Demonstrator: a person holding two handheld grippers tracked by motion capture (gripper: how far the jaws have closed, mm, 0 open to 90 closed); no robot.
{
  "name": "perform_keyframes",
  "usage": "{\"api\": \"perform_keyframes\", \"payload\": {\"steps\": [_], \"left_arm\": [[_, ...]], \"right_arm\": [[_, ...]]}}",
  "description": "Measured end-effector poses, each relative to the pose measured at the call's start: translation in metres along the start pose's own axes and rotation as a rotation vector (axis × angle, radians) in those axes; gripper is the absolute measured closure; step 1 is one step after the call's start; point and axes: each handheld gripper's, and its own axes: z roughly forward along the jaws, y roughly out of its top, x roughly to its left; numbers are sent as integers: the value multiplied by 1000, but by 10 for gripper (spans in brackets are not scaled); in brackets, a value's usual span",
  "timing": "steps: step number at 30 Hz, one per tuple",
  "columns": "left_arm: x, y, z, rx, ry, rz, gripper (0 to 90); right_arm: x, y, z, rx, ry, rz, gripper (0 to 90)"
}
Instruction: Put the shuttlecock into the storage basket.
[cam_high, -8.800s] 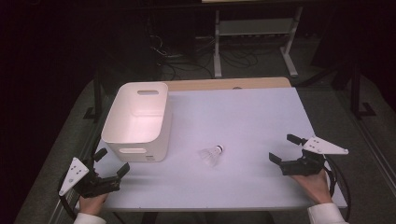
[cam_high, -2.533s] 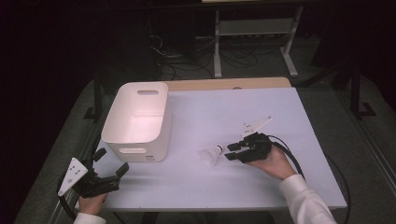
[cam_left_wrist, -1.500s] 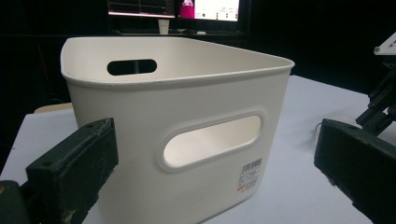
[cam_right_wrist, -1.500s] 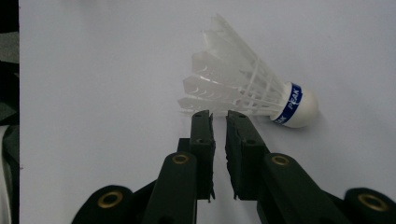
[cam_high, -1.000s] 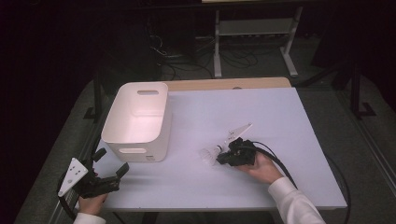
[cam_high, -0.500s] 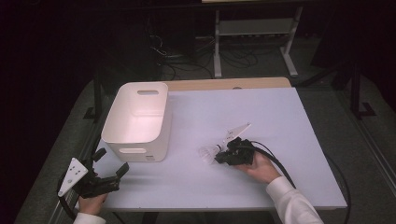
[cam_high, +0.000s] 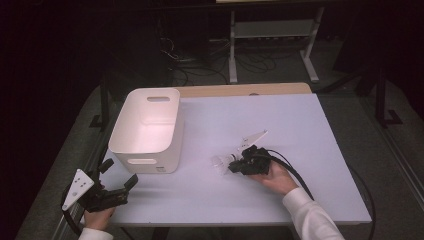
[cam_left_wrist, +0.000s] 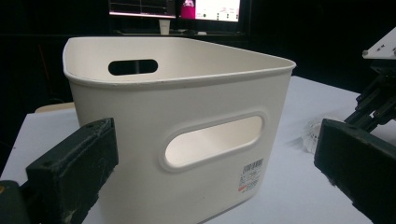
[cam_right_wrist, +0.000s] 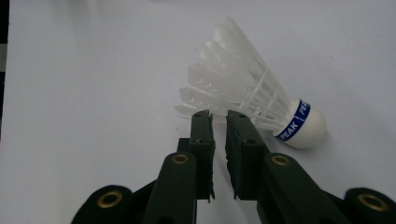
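White feathers of the plastic-skirted shuttlecock (cam_right_wrist: 261, 107) now sit pinched in the right gripper (cam_right_wrist: 218, 116), newly arrived and ready for the cream plastic bin (cam_high: 146, 126); the left gripper (cam_high: 116, 185) waits with jaws spread.

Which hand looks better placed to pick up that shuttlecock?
The right. Its tool sits at the shuttlecock's feathers, jaws nearly shut. The left tool waits at the table's near corner, beyond the white bin.

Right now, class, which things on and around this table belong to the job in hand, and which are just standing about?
In the job:
- shuttlecock, lying on its side, feather edge at the jaw tips
- right gripper, jaws nearly together at the feathers
- white bin, open and empty, perhaps the destination

Standing about:
- left gripper, open, resting at the table corner
- metal stand behind
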Motion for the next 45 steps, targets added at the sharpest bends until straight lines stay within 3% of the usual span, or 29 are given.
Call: {"api": "perform_keyframes", "payload": {"steps": [9,13,18,34,45], "left_arm": [[0,0,0,-2,-1,-2,0],[0,0,0,-3,-1,-3,0],[0,0,0,-1,0,-4,0],[1,0,0,-2,-2,-1,0],[1,0,-1,-3,-2,-1,0]], "right_arm": [[-1,6,2,-15,6,4,793],[-3,6,4,-15,-13,-13,793],[-4,6,4,-22,-4,10,793],[-10,14,8,-49,-26,0,794],[-12,20,11,-61,-27,18,793]]}}
